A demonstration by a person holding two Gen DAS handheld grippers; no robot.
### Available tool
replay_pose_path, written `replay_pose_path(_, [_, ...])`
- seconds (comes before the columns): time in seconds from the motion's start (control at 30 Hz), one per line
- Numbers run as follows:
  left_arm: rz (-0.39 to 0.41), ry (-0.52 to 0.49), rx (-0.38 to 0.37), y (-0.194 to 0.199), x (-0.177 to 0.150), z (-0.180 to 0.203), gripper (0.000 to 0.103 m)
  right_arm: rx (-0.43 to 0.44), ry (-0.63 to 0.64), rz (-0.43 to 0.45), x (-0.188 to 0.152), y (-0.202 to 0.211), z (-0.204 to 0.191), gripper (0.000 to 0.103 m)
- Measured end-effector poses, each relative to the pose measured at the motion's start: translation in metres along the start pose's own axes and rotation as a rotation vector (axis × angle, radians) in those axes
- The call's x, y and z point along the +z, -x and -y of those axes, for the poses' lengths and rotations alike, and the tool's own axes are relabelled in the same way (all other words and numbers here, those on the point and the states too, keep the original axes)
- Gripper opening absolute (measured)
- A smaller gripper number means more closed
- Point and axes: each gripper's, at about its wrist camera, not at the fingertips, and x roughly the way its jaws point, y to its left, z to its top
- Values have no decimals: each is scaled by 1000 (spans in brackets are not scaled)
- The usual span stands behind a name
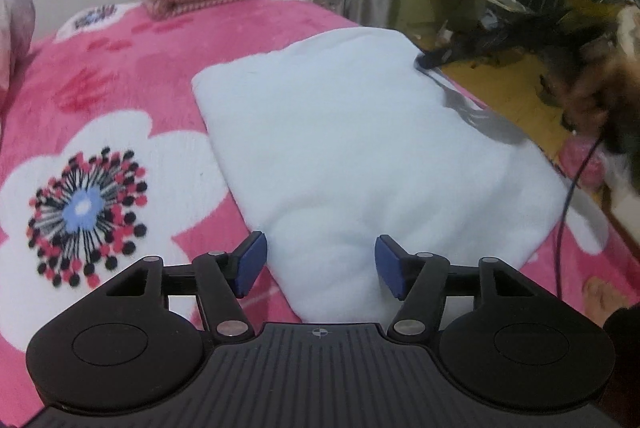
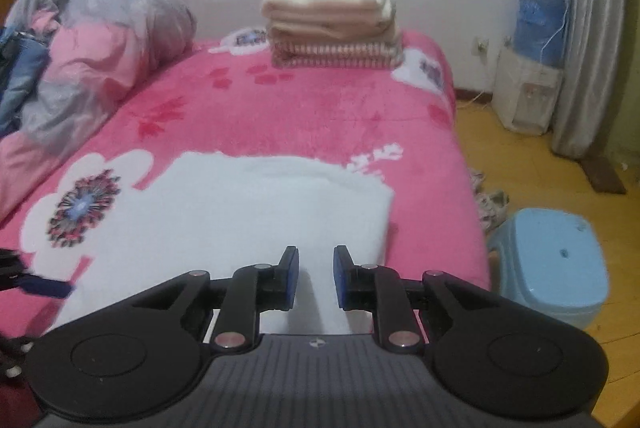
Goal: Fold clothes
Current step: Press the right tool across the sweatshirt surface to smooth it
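A white fluffy cloth (image 1: pixel 360 155) lies flat on the pink bed (image 1: pixel 140 75). It is already folded into a neat block, with straight sides and soft rounded corners. It rests near the side of the bed where the yellow floor (image 2: pixel 540 167) begins.

The left gripper (image 1: pixel 320 264) hangs over the near edge of the cloth. Its blue fingers (image 1: pixel 250 264) stand wide apart, and nothing is between them. The right gripper (image 2: pixel 316 278) is over the cloth too, near its other end. Its fingers (image 2: pixel 290 278) are close together with only a small gap, and they hold nothing. In the left view the right gripper shows as a dark blur at the far corner of the cloth.

It looks like one fold is done and the next one is about to start. To do it well, each gripper should take one corner on the same edge. The fingers should pinch all the layers, not just the top one. Then both hands should lift together and lay the edge over evenly, so the sides line up. The cloth is thick and soft, so a weak pinch may let it slip.

At the far end of the bed sits a stack of folded towels (image 2: pixel 332 19). A pile of bedding (image 2: pixel 100 47) is on the left, and a blue stool (image 2: pixel 556 260) stands on the floor.
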Motion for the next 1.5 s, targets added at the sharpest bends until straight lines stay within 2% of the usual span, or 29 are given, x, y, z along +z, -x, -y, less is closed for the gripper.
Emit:
replay_pose_path(0.1, [-39,95,-31,-1,4,-9,62,-27,-60,-42,0,-25,13,18])
replay_pose_path(0.2, [-61,158,-48,3,10,-17,62,-31,-70,5,19,-10,12,19])
replay_pose_path(0.27, [-53,168,-41,4,17,-20,62,-6,-90,27,28,-15,15,19])
replay_pose_path(0.4, [-118,182,-29,-11,30,-15,64,-11,-229,3,36,-55,39,17])
replay_pose_path(0.5, [-156,200,-5,-18,37,-13,68,-28,-355,-16,45,-56,51,17])
replay_pose_path(0.63, [-178,197,23,-19,40,-6,71,1,-288,56,58,-38,33,19])
replay_pose_path(0.7, [-185,203,35,-21,40,-4,73,42,-263,43,60,-45,25,19])
replay_pose_path(0.77, [-188,198,48,-21,41,0,74,26,-235,-3,56,-64,22,20])
replay_pose_path(0.83, [-194,194,61,-20,42,2,74,6,-271,-13,51,-77,28,28])
replay_pose_path(0.9, [-205,189,72,-20,44,4,74,15,-366,-15,54,-71,36,28])
replay_pose_path(0.97, [-212,182,84,-19,45,7,76,8,-350,11,60,-59,30,28])
replay_pose_path(1.1, [-220,183,110,-20,45,11,79,150,-274,41,66,-54,8,28])
replay_pose_path(1.17, [-224,179,121,-21,45,13,79,208,-224,-3,67,-70,-5,28])
replay_pose_path(1.23, [-225,166,137,-21,45,16,81,162,-167,-49,66,-94,-17,26])
replay_pose_path(1.27, [-225,160,146,-21,45,18,82,150,-161,-34,64,-100,-18,26])
replay_pose_path(1.4, [-230,151,173,-21,45,21,84,85,-213,-10,75,-100,-17,27])
replay_pose_path(1.5, [-234,155,184,-20,44,21,86,67,-272,3,74,-86,-13,28])
